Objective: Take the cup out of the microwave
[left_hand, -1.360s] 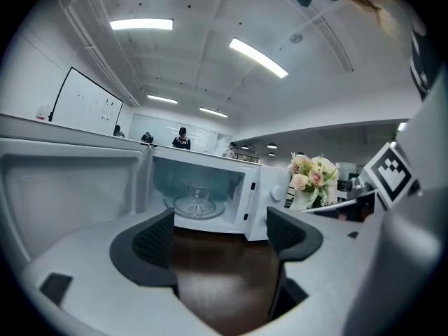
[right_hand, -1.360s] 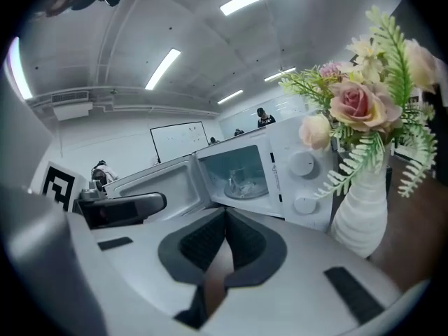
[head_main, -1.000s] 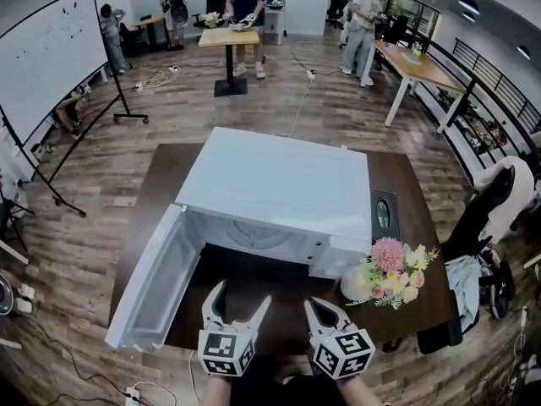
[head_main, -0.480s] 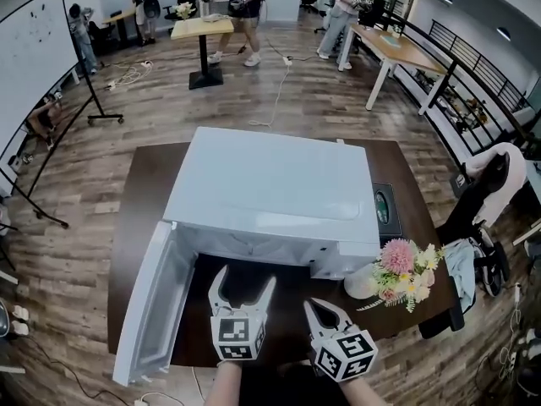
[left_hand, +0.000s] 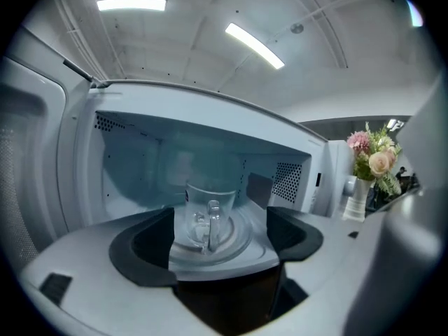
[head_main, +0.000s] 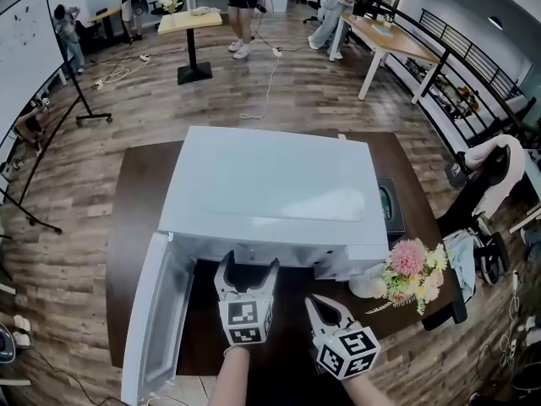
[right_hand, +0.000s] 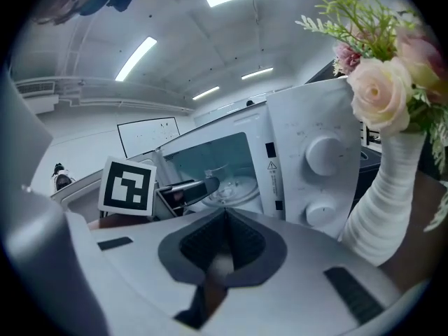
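Observation:
The white microwave (head_main: 270, 184) stands on a dark table with its door (head_main: 156, 311) swung open to the left. In the left gripper view a clear glass cup (left_hand: 208, 219) with a handle stands upright on the turntable inside the cavity. My left gripper (head_main: 248, 267) is open at the mouth of the cavity, its jaws on either side of the cup but short of it (left_hand: 220, 233). My right gripper (head_main: 321, 307) is shut on nothing, low in front of the control panel (right_hand: 318, 156). The microwave's top hides the cup in the head view.
A white vase of pink flowers (head_main: 410, 273) stands at the microwave's right front corner, close to my right gripper (right_hand: 225, 219). A dark device (head_main: 389, 205) lies on the table right of the microwave. People and tables are far behind.
My left gripper has moved forward, from in front of the table edge up to the microwave's opening. The right gripper has stayed about where it was.

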Demonstrator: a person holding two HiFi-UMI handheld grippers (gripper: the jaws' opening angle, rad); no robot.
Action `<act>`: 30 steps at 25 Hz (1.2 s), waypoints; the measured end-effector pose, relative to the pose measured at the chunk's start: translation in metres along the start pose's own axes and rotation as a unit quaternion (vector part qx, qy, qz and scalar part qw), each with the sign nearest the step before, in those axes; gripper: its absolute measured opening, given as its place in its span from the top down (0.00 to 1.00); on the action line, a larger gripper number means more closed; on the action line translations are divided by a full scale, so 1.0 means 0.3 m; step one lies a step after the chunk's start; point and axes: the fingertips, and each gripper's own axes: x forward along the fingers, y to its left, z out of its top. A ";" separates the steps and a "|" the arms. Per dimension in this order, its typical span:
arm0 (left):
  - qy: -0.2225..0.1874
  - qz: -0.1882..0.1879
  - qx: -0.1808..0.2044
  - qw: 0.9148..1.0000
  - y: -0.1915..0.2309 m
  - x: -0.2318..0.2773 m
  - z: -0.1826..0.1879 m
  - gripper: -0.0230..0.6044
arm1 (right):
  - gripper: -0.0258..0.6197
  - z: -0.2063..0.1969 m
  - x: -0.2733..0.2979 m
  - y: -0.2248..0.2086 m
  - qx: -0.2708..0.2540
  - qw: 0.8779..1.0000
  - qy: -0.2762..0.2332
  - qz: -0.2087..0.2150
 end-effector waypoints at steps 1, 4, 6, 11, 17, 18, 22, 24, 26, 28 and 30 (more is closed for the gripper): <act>0.002 0.002 0.003 1.000 0.004 0.014 -0.003 0.34 | 0.97 0.000 0.005 -0.004 0.001 1.000 0.000 -0.002; 0.007 0.009 0.009 1.000 0.017 0.053 -0.011 0.34 | 0.97 -0.005 0.017 -0.019 0.005 1.000 0.005 -0.007; 0.009 0.011 0.009 1.000 0.023 0.083 -0.016 0.34 | 0.97 -0.011 0.022 -0.030 0.007 1.000 0.009 -0.008; 0.008 0.019 0.017 1.000 0.043 0.152 -0.012 0.33 | 0.97 -0.018 0.035 -0.044 0.012 1.000 0.017 -0.008; 0.006 0.030 0.016 0.999 0.071 0.205 0.001 0.33 | 0.97 -0.025 0.056 -0.044 0.014 1.000 0.028 -0.001; 0.008 0.031 0.017 0.999 0.075 0.211 0.000 0.33 | 0.97 -0.024 0.060 -0.043 0.014 0.999 0.029 0.000; 0.008 0.043 0.038 0.998 0.076 0.238 -0.003 0.33 | 0.97 -0.020 0.074 -0.044 0.014 0.999 0.032 0.005; 0.003 0.048 0.037 0.998 0.077 0.252 0.001 0.33 | 0.97 -0.017 0.079 -0.047 0.014 0.999 0.033 0.006; 0.001 0.052 0.035 0.998 0.077 0.264 0.002 0.33 | 0.97 -0.017 0.080 -0.053 0.015 0.999 0.035 0.005; 0.002 0.059 0.042 0.997 0.081 0.273 -0.001 0.33 | 0.97 -0.019 0.080 -0.059 0.017 0.999 0.037 0.004; 0.003 0.067 0.049 0.997 0.090 0.279 -0.004 0.33 | 0.97 -0.022 0.081 -0.066 0.018 0.999 0.039 0.003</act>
